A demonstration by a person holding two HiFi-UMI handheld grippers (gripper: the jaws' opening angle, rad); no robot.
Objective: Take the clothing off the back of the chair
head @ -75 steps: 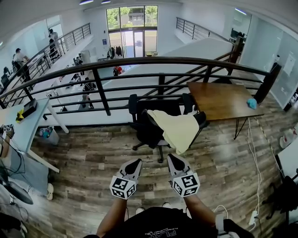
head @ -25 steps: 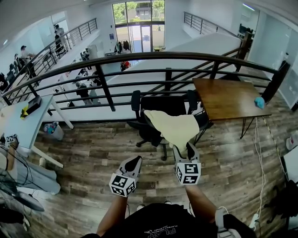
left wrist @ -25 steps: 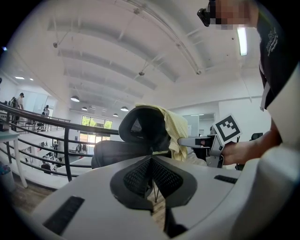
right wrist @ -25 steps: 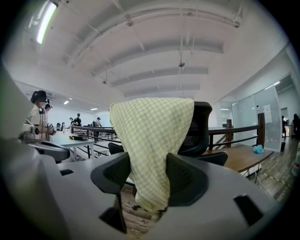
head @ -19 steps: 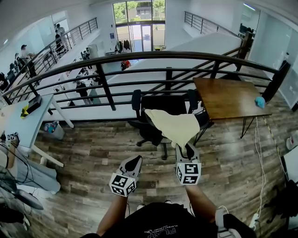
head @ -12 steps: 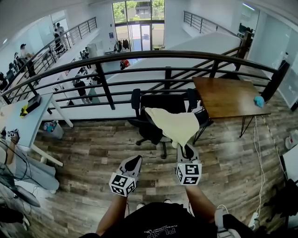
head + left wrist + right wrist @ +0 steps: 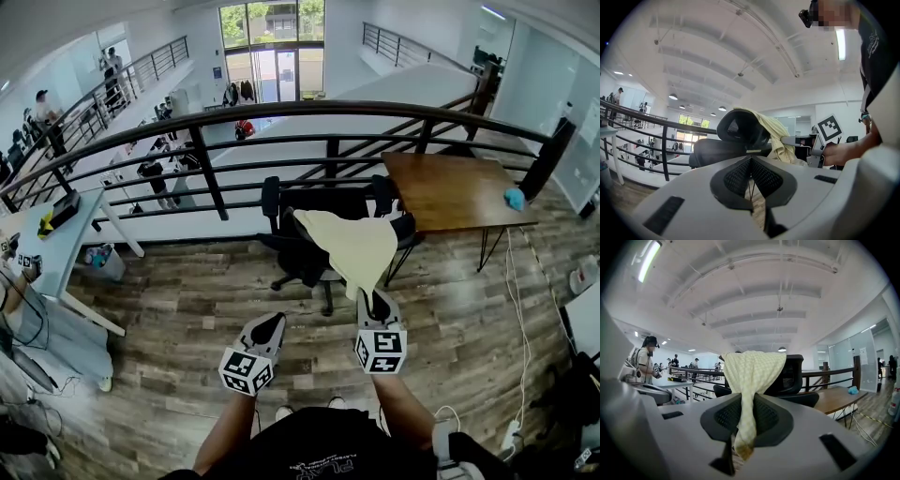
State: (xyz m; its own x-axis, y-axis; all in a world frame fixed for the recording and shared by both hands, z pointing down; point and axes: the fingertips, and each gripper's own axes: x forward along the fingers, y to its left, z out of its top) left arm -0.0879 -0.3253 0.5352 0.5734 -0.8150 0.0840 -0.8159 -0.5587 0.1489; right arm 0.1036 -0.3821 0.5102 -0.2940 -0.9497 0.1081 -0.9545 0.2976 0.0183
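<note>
Pale yellow clothing [image 7: 349,246] is being carried on the back of the black office chair [image 7: 300,262], draped over the headrest and hanging down the near side. Its lowest hanging corner is being clamped between the fingers [image 7: 723,417] of the right gripper [image 7: 374,302], which have just been closing on it. The left gripper [image 7: 271,326] is being held beside the right one, apart from the chair, with its fingers [image 7: 736,176] pressed together and nothing between them. The chair is being flanked by the dark railing [image 7: 208,173] behind it and a wooden bench [image 7: 441,202] just beside it, on which a small blue thing [image 7: 513,198] is lying. A small bin [image 7: 97,265] is being kept by the white bench [image 7: 56,246] at the left; what is being held in it cannot be made out.
</note>
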